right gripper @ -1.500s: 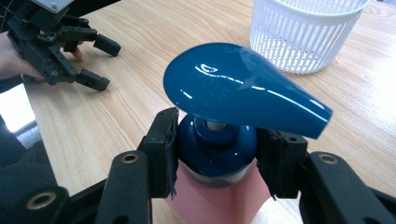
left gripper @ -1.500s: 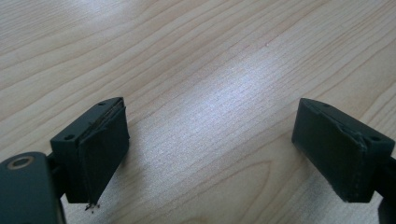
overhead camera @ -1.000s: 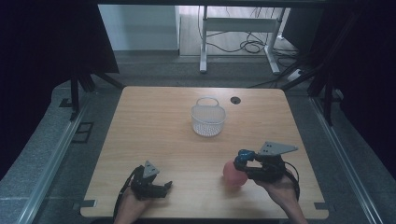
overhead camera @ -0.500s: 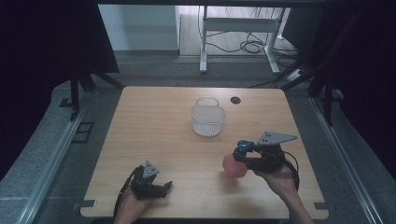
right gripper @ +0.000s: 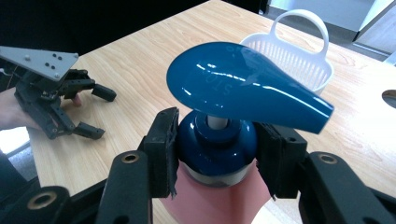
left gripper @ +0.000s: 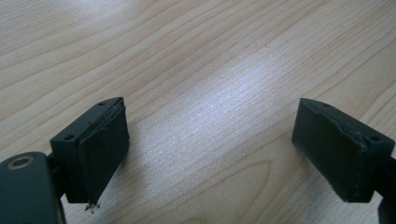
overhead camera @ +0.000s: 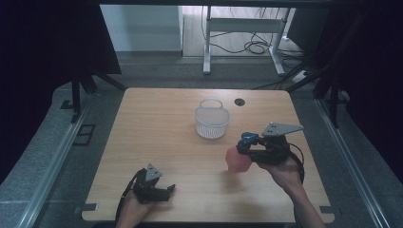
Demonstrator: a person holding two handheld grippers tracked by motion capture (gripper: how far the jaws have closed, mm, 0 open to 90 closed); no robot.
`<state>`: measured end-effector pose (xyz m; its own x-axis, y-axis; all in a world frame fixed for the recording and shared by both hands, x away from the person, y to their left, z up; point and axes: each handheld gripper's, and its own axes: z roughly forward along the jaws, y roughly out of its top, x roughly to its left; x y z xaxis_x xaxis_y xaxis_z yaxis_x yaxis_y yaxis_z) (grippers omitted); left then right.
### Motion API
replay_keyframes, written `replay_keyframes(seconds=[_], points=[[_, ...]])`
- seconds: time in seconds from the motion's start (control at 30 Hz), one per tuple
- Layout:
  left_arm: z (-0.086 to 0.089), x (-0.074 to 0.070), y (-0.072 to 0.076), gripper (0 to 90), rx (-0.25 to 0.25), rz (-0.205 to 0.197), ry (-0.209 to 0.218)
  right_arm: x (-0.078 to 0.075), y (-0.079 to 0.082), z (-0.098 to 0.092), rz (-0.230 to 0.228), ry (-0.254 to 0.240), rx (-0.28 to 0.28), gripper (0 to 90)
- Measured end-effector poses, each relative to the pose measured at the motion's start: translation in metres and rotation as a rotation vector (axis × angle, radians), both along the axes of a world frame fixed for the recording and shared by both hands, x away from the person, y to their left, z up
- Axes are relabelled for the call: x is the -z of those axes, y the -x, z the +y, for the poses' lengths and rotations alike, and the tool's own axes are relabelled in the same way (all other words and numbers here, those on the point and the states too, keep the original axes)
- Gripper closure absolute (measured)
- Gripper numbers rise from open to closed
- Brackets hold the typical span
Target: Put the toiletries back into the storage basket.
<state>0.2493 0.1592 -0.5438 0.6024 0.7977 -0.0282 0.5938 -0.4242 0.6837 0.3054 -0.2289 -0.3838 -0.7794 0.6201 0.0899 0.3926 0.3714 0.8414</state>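
The right gripper (right gripper: pixel 217 154) clamps a pink plastic bottle with a glossy dark-blue pump top (right gripper: pixel 224 126) by its blue collar. One black padded finger (right gripper: pixel 164 151) presses the collar's left side and the other presses its right side, so the collar sits squarely between them, while the broad blue pump head spreads above the pads and the pink body hangs below them. In the high view the bottle (overhead camera: pixel 237 159) is off the light wooden table (overhead camera: pixel 157 123), on the near side of the white plastic mesh basket with a loop handle (overhead camera: pixel 212 121) and a little to its right, near it but apart from it.

The left gripper (overhead camera: pixel 159 187) rests low over the table, well apart from the basket, toward its near left. In the left gripper view its jaws stand wide apart, with bare wood grain (left gripper: pixel 210 93) between them.
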Motion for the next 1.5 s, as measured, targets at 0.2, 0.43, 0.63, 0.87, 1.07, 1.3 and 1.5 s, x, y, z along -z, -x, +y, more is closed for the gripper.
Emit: replay_keyframes(seconds=[0.2, 0.43, 0.63, 0.87, 1.07, 1.3, 1.5], points=[[0.0, 0.0, 0.0, 10.5, 0.0, 0.0, 0.001, -0.006, -0.007, 0.002, 0.0, -0.001, 0.005, 52.8], [0.0, 0.0, 0.0, 10.5, -0.001, -0.002, 0.001, -0.015, -0.017, 0.004, 0.0, -0.004, 0.01, 52.9], [0.0, 0.0, 0.0, 10.5, 0.0, -0.001, 0.002, -0.024, -0.026, 0.007, -0.005, 0.004, 0.02, 52.8], [0.0, 0.0, 0.0, 10.5, -0.001, -0.003, 0.004, -0.033, -0.035, 0.01, -0.013, 0.012, 0.03, 52.8], [0.0, 0.0, 0.0, 10.5, -0.001, -0.003, 0.004, -0.038, -0.041, 0.013, -0.01, 0.018, 0.035, 52.9], [0.0, 0.0, 0.0, 10.5, -0.001, -0.003, 0.003, -0.044, -0.051, 0.016, -0.011, 0.027, 0.043, 52.9], [0.0, 0.0, 0.0, 10.5, -0.001, -0.003, 0.003, -0.05, -0.06, 0.019, -0.019, 0.031, 0.058, 52.9]])
